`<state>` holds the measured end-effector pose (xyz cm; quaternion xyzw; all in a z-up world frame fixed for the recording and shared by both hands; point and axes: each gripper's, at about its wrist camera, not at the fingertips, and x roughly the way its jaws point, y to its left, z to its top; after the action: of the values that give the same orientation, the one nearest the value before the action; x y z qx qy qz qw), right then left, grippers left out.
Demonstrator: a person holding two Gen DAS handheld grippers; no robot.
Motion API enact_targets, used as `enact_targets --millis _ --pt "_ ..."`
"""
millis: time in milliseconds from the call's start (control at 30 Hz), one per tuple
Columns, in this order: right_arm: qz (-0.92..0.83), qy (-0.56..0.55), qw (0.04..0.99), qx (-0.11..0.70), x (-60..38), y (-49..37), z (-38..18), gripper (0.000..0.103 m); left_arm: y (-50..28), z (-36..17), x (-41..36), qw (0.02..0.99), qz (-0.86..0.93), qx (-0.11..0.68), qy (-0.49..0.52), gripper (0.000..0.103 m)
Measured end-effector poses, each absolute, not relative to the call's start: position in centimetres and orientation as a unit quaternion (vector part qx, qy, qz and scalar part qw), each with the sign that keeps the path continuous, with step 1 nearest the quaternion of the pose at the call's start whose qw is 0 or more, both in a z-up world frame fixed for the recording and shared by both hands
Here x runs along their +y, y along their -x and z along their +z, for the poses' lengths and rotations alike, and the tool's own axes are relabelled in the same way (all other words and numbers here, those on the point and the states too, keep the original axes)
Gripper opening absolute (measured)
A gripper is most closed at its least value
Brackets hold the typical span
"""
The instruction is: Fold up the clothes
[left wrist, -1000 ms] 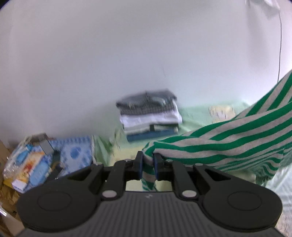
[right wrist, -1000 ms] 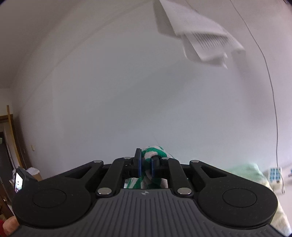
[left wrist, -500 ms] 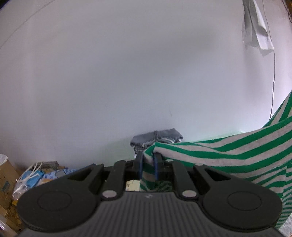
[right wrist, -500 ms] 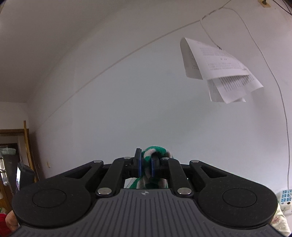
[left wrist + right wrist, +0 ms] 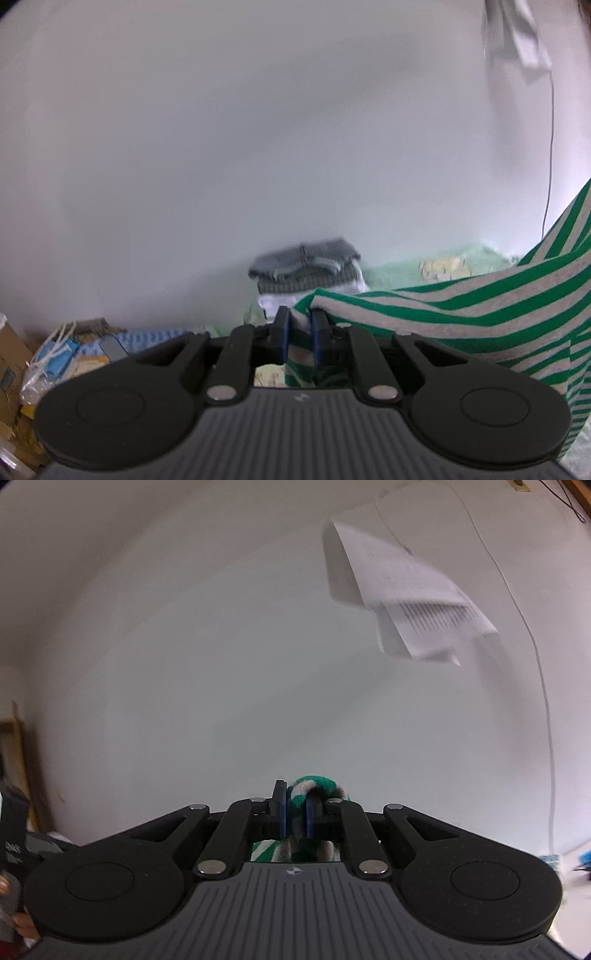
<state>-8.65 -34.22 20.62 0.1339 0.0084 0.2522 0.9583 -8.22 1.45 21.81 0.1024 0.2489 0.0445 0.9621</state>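
Note:
A green and grey striped garment (image 5: 461, 314) hangs in the air, stretching from my left gripper (image 5: 300, 321) up and off to the right edge of the left wrist view. The left gripper is shut on a bunched corner of it. In the right wrist view my right gripper (image 5: 295, 806) is shut on another bunched part of the striped garment (image 5: 314, 786), held high against a white wall. A stack of folded clothes (image 5: 306, 273) sits behind on a pale green bed cover (image 5: 443, 266). How far down the cloth hangs is hidden.
Cardboard boxes and plastic bags (image 5: 48, 362) clutter the lower left beside a blue patterned cloth (image 5: 147, 339). Papers (image 5: 410, 598) hang from a thin wire (image 5: 546, 709) on the white wall. A person's fingers (image 5: 7, 886) show at the left edge.
Both grippers dipped slightly after rising: the folded stack and bed sit higher in the left view than half a second ago, and the hanging papers dropped lower in the right view. Grips unchanged.

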Motion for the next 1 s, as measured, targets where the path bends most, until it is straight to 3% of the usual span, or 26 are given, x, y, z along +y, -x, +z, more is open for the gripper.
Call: enact_targets --millis 333,567,1000 --pt "0.186 -0.094 0.97 0.128 -32.4 -2.7 13.6 0.01 -2.0 12.7 -1.2 0.927 0.061 0.344 -0.136 0.013" --pt "0.151 -0.084 0.965 0.198 -31.4 -9.7 8.7 0.01 -7.1 7.9 -2.8 0.914 0.076 0.368 -0.156 0.015" --pt "0.122 -0.012 0.951 0.284 -28.9 -16.7 -0.1 0.012 -12.4 -0.3 -4.2 0.878 0.096 0.451 -0.124 0.018"
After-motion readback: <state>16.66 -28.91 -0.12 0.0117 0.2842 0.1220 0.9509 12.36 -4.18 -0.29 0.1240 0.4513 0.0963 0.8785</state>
